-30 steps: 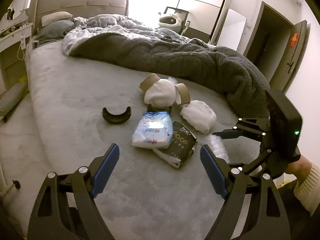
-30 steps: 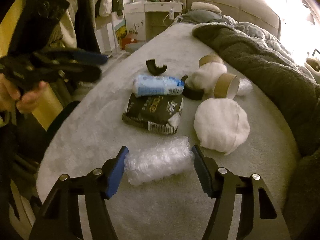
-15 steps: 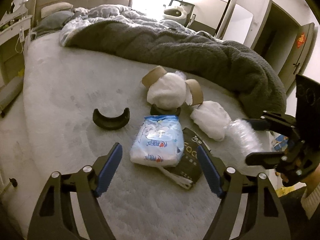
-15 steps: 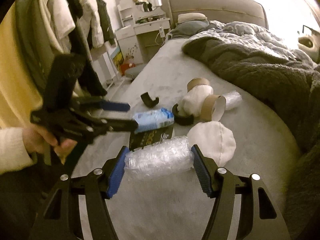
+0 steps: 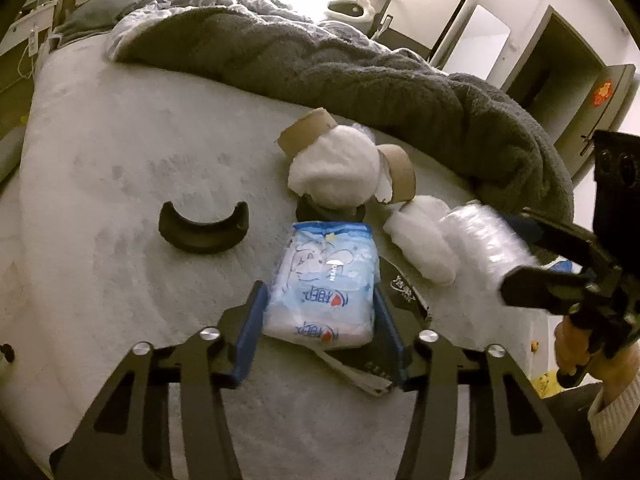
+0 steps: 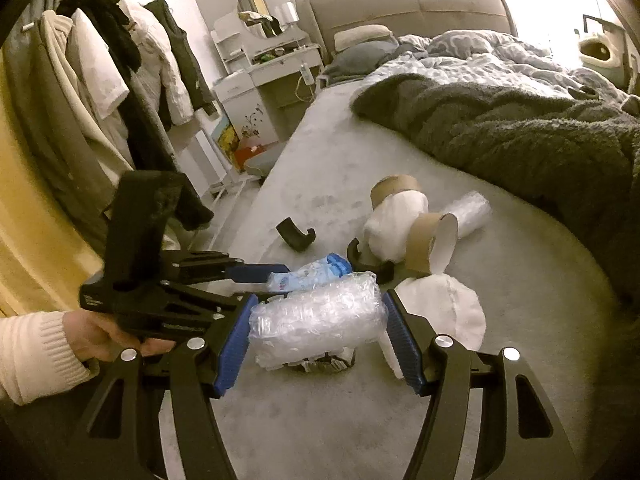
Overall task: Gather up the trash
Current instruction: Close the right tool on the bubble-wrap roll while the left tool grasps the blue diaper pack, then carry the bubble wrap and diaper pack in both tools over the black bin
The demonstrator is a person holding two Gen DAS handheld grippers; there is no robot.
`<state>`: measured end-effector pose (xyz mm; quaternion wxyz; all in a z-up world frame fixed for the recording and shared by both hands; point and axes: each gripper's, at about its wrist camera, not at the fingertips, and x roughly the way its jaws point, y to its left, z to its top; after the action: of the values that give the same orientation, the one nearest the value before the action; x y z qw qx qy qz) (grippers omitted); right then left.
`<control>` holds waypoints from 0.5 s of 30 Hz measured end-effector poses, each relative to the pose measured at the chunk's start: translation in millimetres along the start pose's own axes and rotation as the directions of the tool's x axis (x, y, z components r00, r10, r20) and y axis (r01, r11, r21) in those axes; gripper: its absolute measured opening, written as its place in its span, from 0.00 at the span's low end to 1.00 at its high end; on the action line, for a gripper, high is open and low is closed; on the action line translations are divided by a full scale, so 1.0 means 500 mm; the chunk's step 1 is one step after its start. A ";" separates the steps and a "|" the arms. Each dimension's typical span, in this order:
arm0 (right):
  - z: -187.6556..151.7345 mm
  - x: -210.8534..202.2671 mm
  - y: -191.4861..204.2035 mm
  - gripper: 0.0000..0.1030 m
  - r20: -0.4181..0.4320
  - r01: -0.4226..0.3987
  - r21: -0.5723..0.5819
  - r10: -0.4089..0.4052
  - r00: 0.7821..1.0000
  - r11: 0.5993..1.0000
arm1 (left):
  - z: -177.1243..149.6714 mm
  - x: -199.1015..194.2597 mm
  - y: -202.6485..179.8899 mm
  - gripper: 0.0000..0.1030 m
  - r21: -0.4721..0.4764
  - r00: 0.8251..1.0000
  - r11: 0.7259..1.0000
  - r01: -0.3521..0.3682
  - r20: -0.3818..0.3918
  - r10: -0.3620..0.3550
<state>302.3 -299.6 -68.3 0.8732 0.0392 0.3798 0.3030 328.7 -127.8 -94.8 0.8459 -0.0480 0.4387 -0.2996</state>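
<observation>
A blue-and-white tissue pack (image 5: 324,280) lies on the grey bed (image 5: 100,160), partly over a black packet (image 5: 404,292). My left gripper (image 5: 320,322) straddles the pack; its jaws are closing and the blue pads touch both sides of it. My right gripper (image 6: 316,324) is shut on a roll of clear bubble wrap (image 6: 320,316), held above the bed. In the left wrist view that roll (image 5: 484,236) hangs at the right in the right gripper (image 5: 532,258). In the right wrist view the left gripper (image 6: 276,276) reaches in from the left onto the pack (image 6: 316,272).
Two white fluffy wads (image 5: 336,176) (image 5: 428,240), two cardboard rolls (image 5: 308,132) (image 5: 400,176) and a black curved piece (image 5: 200,236) lie nearby. A second bubble-wrap roll (image 6: 472,212) sits further back. A dark blanket (image 5: 360,80) is heaped behind. Clothes (image 6: 120,80) hang beside the bed.
My left gripper moved forward and down over the tissue pack and its jaws narrowed onto it. My right gripper lifted the bubble wrap off the bed and rolled.
</observation>
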 end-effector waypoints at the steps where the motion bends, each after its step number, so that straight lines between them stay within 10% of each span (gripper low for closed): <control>1: -0.001 0.001 0.004 0.63 -0.003 0.003 0.000 -0.003 1.000 1.000 | 0.000 -0.008 0.001 0.52 -0.005 1.000 1.000 0.003 0.012 -0.003; 15: 0.036 0.042 0.072 0.63 0.027 -0.002 0.011 0.002 1.000 1.000 | -0.027 -0.159 0.044 0.51 -0.025 0.989 0.996 -0.083 0.124 0.086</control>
<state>307.9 -255.4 -58.0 0.8777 0.0483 0.3696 0.3013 293.7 -63.7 -53.9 0.8830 -0.0562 0.3896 -0.2556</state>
